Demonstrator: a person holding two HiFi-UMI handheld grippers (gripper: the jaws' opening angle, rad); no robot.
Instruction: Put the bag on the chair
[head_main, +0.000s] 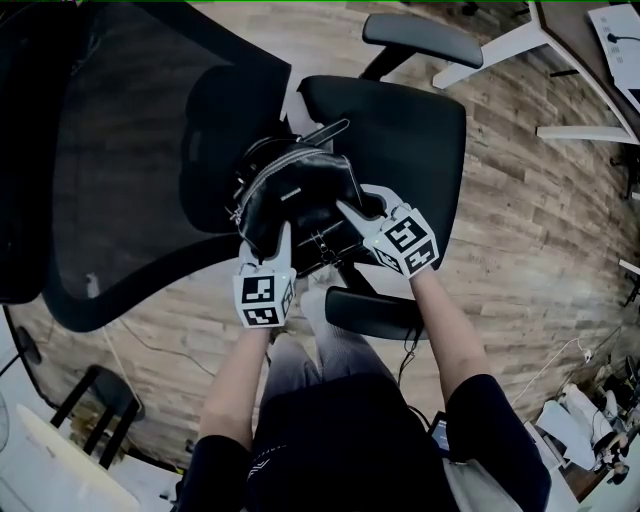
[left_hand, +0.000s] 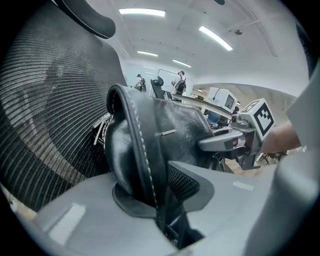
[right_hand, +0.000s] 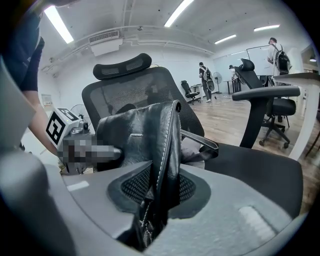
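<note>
A black leather bag (head_main: 295, 195) rests on the rear of the black office chair's seat (head_main: 410, 130), against the mesh backrest (head_main: 120, 180). My left gripper (head_main: 286, 238) grips the bag's near left edge. In the left gripper view the stitched seam of the bag (left_hand: 165, 135) runs down between the pads of my left gripper (left_hand: 155, 195). My right gripper (head_main: 352, 212) holds the bag's near right edge. In the right gripper view the bag (right_hand: 140, 140) stands upright, its edge clamped in my right gripper (right_hand: 160, 187), with the seat (right_hand: 260, 170) to the right.
The chair's far armrest (head_main: 420, 38) and near armrest (head_main: 375, 312) flank the seat. White desk legs (head_main: 500, 50) stand at the upper right on the wooden floor. Cables and clutter lie at the lower right. Another office chair (right_hand: 270, 100) and people stand far off.
</note>
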